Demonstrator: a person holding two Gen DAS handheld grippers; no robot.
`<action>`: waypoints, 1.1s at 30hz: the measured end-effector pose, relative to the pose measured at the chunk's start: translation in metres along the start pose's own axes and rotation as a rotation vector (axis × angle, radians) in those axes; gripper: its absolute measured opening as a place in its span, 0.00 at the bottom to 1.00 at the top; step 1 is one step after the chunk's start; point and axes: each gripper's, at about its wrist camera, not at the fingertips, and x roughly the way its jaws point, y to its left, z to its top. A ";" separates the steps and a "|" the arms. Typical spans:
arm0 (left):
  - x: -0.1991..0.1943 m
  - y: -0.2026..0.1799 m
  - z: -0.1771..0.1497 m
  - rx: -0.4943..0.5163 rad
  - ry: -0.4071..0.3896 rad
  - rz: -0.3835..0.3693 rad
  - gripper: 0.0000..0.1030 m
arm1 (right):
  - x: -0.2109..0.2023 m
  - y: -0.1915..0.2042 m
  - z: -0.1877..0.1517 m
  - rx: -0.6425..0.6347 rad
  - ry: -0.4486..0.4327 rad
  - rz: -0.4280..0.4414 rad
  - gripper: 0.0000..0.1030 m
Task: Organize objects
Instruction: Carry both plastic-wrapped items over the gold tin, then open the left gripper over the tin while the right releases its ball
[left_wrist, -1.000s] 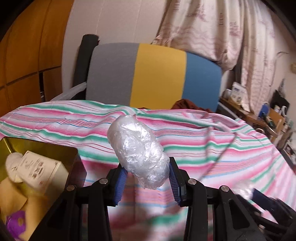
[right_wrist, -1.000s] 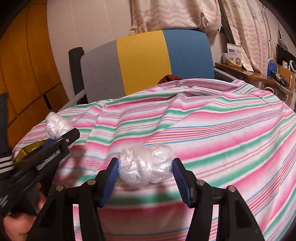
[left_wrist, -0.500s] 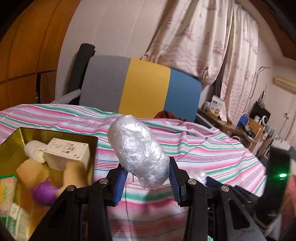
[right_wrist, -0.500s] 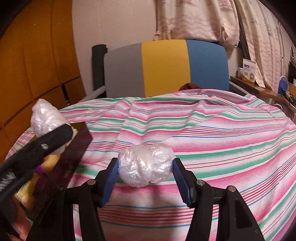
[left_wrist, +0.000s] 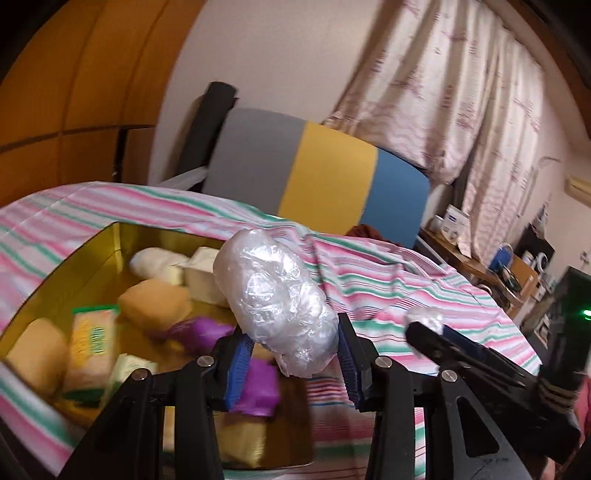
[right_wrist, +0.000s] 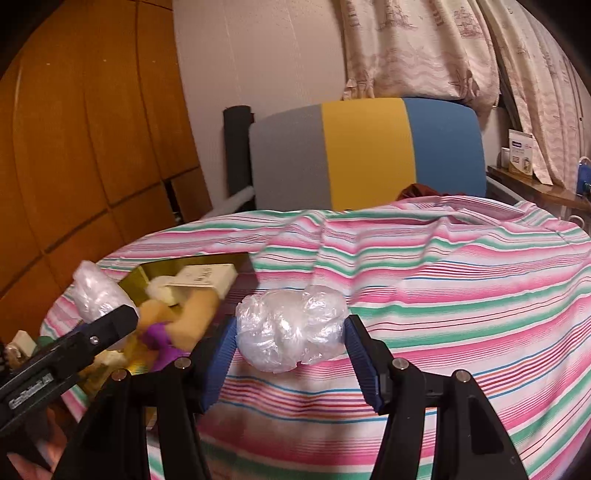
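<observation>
Cloth (right_wrist: 461, 280): pink, green and white stripes. Tin (left_wrist: 96, 251): gold interior. Wrapped bundles (left_wrist: 277, 299) (right_wrist: 291, 328): clear, whitish plastic. Chair back (right_wrist: 365, 151): grey, yellow, blue panels. Jaw pads: blue. Curtain (left_wrist: 461, 92): cream, pink-patterned.

You are in a lived-in room of a home: patterned curtains (right_wrist: 417, 48) hang at the window, wooden panelling (right_wrist: 85, 122) lines one wall, a grey, yellow and blue chair back (right_wrist: 365, 151) stands behind the striped cloth (right_wrist: 461, 280), and a cluttered side shelf (left_wrist: 476, 258) holds small household things.
</observation>
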 end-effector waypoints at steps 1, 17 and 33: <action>-0.002 0.006 0.000 -0.005 0.000 0.011 0.42 | -0.002 0.005 0.000 0.000 -0.003 0.012 0.58; 0.028 0.137 0.039 -0.239 0.118 0.176 0.42 | 0.000 0.075 -0.008 -0.085 0.041 0.156 0.58; 0.018 0.159 0.040 -0.281 0.087 0.239 0.90 | 0.008 0.098 -0.016 -0.124 0.088 0.184 0.58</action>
